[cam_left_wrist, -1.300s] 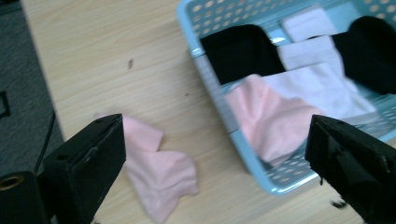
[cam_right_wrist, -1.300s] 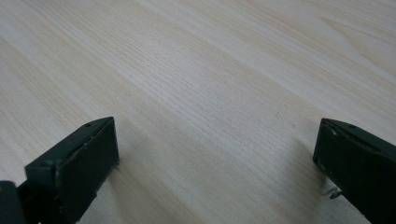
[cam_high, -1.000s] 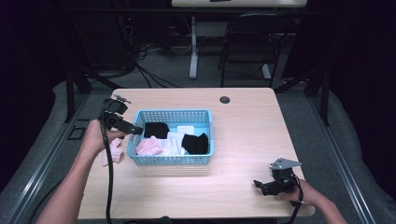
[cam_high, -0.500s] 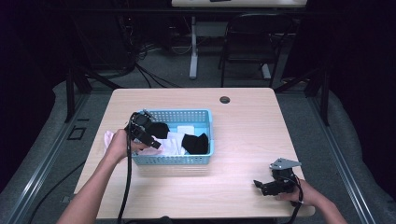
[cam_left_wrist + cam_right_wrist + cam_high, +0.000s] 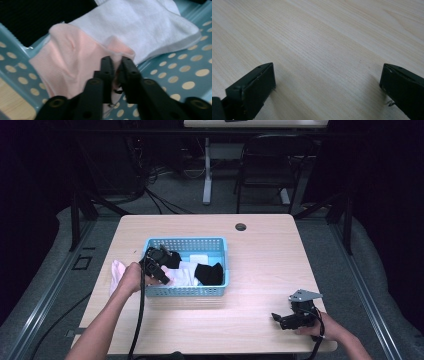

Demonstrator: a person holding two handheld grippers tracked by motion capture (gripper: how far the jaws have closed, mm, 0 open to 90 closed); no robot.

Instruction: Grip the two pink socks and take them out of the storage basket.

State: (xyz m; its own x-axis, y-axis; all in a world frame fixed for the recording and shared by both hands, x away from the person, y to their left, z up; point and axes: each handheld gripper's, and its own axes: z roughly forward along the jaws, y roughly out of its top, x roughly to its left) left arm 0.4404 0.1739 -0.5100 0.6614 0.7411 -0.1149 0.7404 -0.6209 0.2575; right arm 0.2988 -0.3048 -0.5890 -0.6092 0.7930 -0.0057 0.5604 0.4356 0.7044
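Since the earlier high view, my left tool (image 5: 159, 268) has been dropping from beside the basket (image 5: 220, 251) into its left end, and its jaws have just been closing with cloth between them. In the left gripper view I am now pinching a small fold of the pink sock (image 5: 75, 62) with the left tool (image 5: 116, 65), the jaws pressed nearly together on it. That sock is lying on the basket floor, its edge tucked under the white sock (image 5: 147, 30), with a black sock (image 5: 45, 15) just behind. My right tool (image 5: 285, 319) is resting near the table's (image 5: 270, 245) front right corner, jaws spread over bare wood (image 5: 324, 50).

Risks, as I am judging them: the fold is thin, so the sock may be slipping free as I am lifting; the white sock overlapping it may be dragging along; the light basket may be shifting if cloth is snagging on its perforated wall.
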